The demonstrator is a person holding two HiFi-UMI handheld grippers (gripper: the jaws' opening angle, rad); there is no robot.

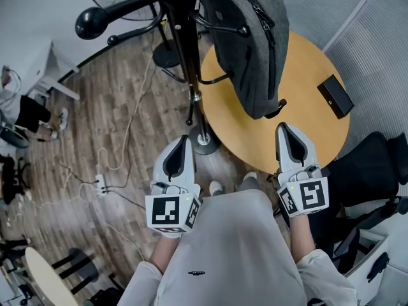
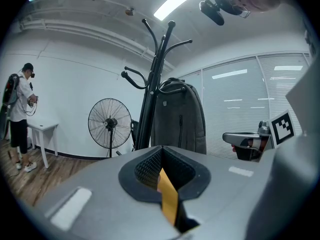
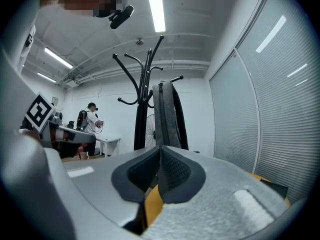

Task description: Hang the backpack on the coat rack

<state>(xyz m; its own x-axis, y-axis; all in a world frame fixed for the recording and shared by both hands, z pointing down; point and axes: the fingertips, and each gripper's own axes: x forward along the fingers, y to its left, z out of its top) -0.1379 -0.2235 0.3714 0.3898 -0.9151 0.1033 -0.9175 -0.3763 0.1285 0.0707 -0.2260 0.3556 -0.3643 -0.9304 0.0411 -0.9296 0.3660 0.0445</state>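
Observation:
A grey backpack (image 1: 250, 43) hangs from a hook of the black coat rack (image 1: 183, 37), over the edge of the round wooden table (image 1: 306, 94). The same backpack (image 2: 179, 119) shows beside the rack's pole (image 2: 152, 99) in the left gripper view, and edge-on as the backpack (image 3: 164, 119) in the right gripper view. My left gripper (image 1: 182, 140) is held low near the rack's base (image 1: 205, 144), its jaws shut and empty. My right gripper (image 1: 284, 129) hovers over the table's near edge, below the backpack, also shut and empty.
A small black box (image 1: 335, 95) lies on the table's right side. A standing fan (image 2: 110, 124) is behind the rack. A power strip (image 1: 100, 185) with cables lies on the wood floor. A black office chair (image 1: 370, 171) stands at right. A person (image 2: 20, 114) stands by a white desk far off.

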